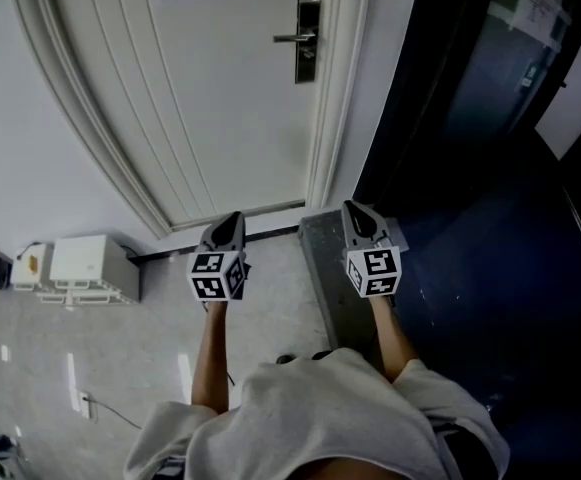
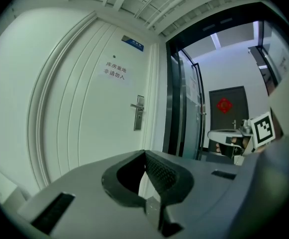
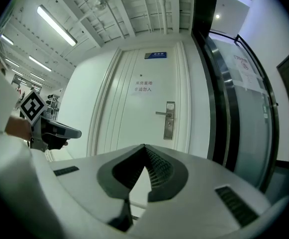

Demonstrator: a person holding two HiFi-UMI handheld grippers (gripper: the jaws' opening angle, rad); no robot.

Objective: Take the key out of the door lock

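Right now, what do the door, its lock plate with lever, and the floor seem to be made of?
Door: probably painted wood or composite, matte white, with moulded grooves. Lock plate and lever: metal, judging by the silvery, brushed-looking sheen. Floor: likely polished tile or stone, pale and glossy, with bright streaks reflected in it.
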